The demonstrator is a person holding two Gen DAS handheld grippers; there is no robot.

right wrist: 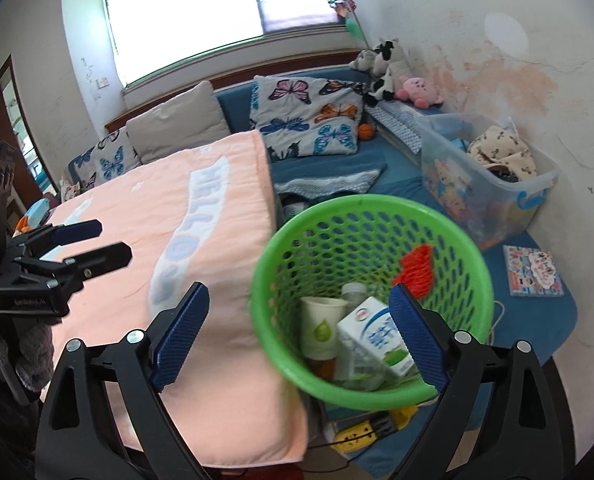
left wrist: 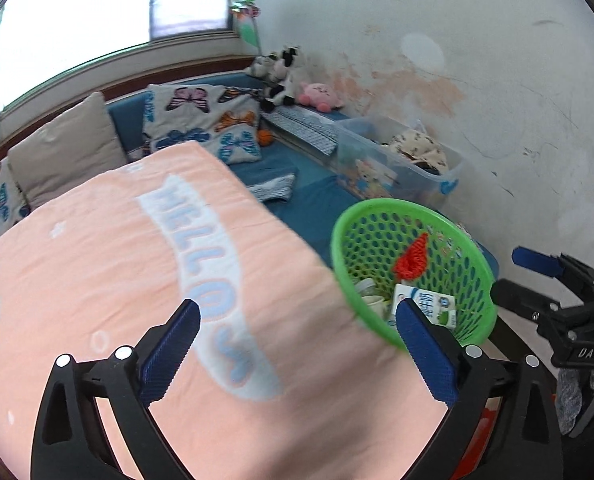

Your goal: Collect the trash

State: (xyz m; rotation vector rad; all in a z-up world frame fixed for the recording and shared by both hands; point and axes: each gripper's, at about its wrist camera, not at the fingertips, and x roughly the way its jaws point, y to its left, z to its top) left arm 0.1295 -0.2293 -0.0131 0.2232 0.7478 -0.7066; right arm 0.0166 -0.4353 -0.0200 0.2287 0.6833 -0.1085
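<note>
Both grippers, left gripper (left wrist: 297, 316) and right gripper (right wrist: 299, 300), are spread wide and empty above a peach towel (left wrist: 117, 260). Just beside it, a green basket (right wrist: 469, 240) holds a milk carton (right wrist: 371, 338), paper cup (right wrist: 319, 326) and bottle (right wrist: 353, 291). Beyond, a clear bin (right wrist: 537, 184) and cushions (right wrist: 309, 116).

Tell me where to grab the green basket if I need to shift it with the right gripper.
Take the green basket by its thick rolled rim on the near side, coming from above, one finger inside and one outside. The mesh wall flares and is too wide to span, and the milk carton and paper cup crowd the inside.
</note>
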